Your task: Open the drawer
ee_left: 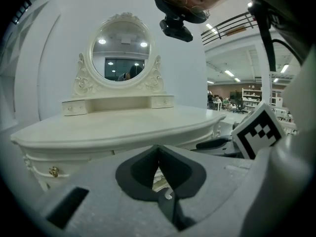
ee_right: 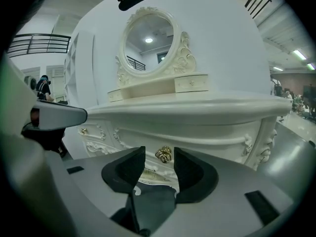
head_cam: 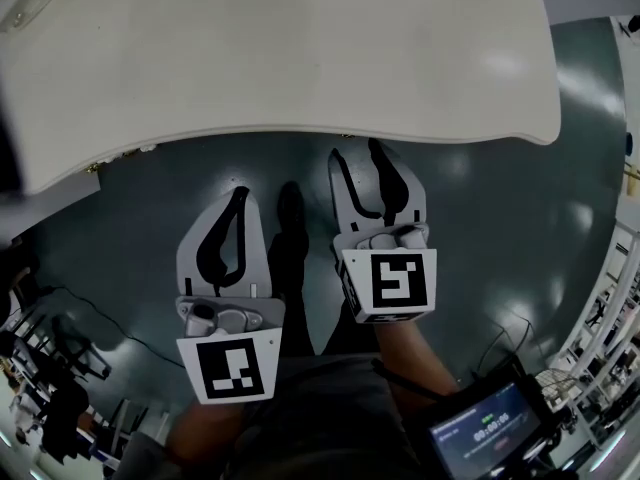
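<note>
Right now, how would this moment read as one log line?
left gripper: shut, empty | right gripper: open, facing drawer knob | drawer: closed

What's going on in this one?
A person stands at a white dressing table holding two grippers. The right gripper is open, with the gold knob of the drawer showing in the gap between its fingers, not gripped yet. The left gripper is shut and holds nothing. The drawer looks closed.
</note>
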{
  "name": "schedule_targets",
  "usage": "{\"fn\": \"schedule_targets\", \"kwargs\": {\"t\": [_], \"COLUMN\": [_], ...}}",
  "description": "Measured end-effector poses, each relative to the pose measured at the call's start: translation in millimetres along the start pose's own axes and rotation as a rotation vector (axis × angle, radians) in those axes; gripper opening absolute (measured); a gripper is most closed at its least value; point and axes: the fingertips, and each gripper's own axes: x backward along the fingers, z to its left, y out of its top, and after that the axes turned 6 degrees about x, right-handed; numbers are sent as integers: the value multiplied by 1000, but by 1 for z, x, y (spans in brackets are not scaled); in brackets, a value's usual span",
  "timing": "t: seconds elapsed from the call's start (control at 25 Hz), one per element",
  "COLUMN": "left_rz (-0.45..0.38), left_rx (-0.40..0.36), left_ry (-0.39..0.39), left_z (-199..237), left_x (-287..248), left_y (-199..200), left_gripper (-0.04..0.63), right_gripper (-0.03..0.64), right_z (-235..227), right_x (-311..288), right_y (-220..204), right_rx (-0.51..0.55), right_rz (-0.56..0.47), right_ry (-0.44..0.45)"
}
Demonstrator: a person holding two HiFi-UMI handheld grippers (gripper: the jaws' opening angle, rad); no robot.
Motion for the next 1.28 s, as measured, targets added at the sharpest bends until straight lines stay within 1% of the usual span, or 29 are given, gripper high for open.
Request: {"fn": "schedule_targets", "kwargs": {"t": [0.36, 0.56, 0.6, 0.64, 0.72, 0.96, 1.12, 1.28], "left_rz": [14, 15, 13, 13, 14, 18, 13, 10], "left_rx": [2, 8, 8, 8, 9, 11, 10, 6], "left_ry": [16, 19, 19, 19, 18, 13, 13, 12], "left_z": [2, 1, 2, 1, 1, 1, -1, -1], "left_x": [5, 5, 4, 4, 3, 4, 4, 3], "left_y": [-2, 0, 1, 2, 2, 0, 1, 2], "left_gripper": [15, 15, 15, 15, 15, 15, 15, 15], "right_gripper": [164, 163, 156, 128, 120, 83, 78, 80], "right_z": [-9, -13, -14, -15, -16, -15, -15, -16], "right_x": [-5, -6, -6, -6, -7, -6, -7, -9], "right_y": [7, 9, 9, 9, 9, 16, 15, 13], "right_rx": [-41, -66, -67, -67, -69, -79, -56, -61], "right_rz": [-1, -5, 0, 7, 11, -22, -22, -16], "right_ry": [-37, -76, -84, -90, -93, -93, -91, -95]}}
